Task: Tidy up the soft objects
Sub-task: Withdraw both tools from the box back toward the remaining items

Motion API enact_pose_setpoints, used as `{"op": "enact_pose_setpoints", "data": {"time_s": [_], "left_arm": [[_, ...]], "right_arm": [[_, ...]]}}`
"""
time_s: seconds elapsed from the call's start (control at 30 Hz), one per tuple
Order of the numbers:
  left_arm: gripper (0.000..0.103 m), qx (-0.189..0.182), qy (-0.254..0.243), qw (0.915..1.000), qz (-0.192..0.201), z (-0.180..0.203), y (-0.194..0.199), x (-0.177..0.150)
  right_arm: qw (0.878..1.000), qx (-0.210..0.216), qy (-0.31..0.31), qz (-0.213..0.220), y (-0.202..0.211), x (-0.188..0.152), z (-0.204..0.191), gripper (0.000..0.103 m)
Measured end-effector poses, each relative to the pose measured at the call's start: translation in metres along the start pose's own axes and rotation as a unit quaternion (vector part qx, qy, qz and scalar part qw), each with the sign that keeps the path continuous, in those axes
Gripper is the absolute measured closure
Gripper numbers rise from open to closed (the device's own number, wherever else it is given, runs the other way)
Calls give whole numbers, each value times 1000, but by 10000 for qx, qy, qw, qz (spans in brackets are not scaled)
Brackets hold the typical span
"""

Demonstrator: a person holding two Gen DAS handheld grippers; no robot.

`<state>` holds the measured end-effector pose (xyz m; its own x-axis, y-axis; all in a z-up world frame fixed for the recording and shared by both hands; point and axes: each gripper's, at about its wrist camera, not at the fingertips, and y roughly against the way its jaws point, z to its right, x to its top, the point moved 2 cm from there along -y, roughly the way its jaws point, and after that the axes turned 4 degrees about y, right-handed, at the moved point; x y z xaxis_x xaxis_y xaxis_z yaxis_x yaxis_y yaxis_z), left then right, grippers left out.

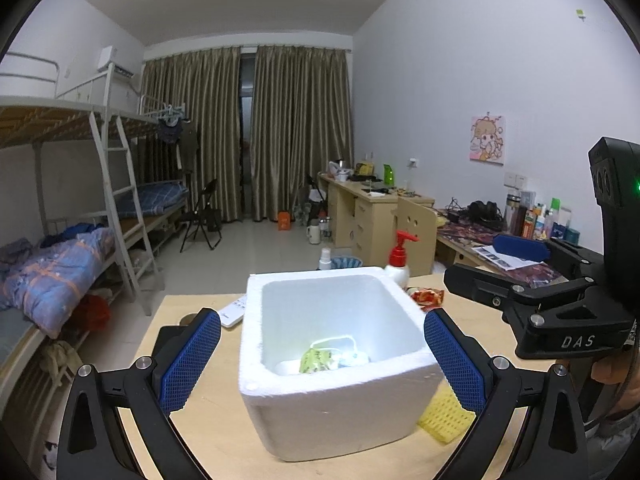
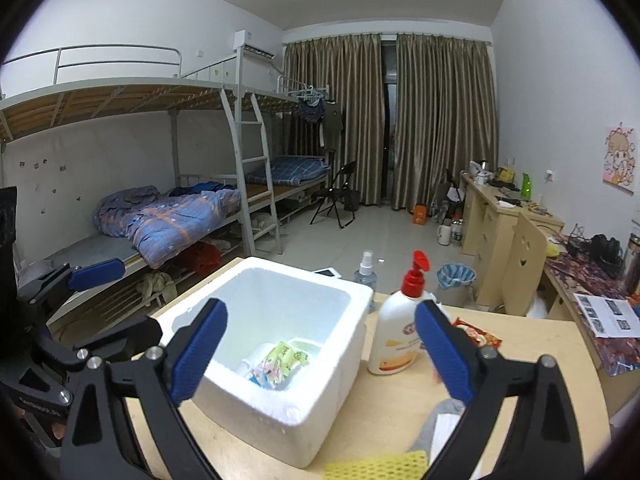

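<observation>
The yellow mesh cloth (image 2: 380, 466) at the bottom edge is cut off, long axis lying left-right. Soft packets (image 2: 280, 360) in the foam box (image 2: 280, 412) are hard to make out. Left gripper (image 1: 322, 360) and right gripper (image 2: 320, 354) both gape wide, gripping nothing.

We see the foam box (image 1: 336, 364) between the left gripper's fingers (image 1: 190, 360) — packets (image 1: 320, 360) inside it. Beyond the right gripper's fingers (image 2: 442, 350) stands a pump bottle (image 2: 400, 328), with the box to its left.

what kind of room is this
Most likely a shared dormitory room. Metal bunk beds with rumpled bedding line one wall, a row of cluttered study desks lines the other, and long curtains cover the far window or door.
</observation>
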<state>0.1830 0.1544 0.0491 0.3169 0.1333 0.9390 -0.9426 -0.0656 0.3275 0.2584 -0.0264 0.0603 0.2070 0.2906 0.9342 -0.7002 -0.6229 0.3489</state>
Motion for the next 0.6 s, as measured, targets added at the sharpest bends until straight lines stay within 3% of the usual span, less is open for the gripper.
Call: {"op": "enact_pose_setpoints", "data": {"time_s": [0.6], "left_arm": [[1, -301, -169, 9993, 142, 54, 56, -9]], "right_arm": [[9986, -494, -85, 175, 65, -29, 4, 0]]}}
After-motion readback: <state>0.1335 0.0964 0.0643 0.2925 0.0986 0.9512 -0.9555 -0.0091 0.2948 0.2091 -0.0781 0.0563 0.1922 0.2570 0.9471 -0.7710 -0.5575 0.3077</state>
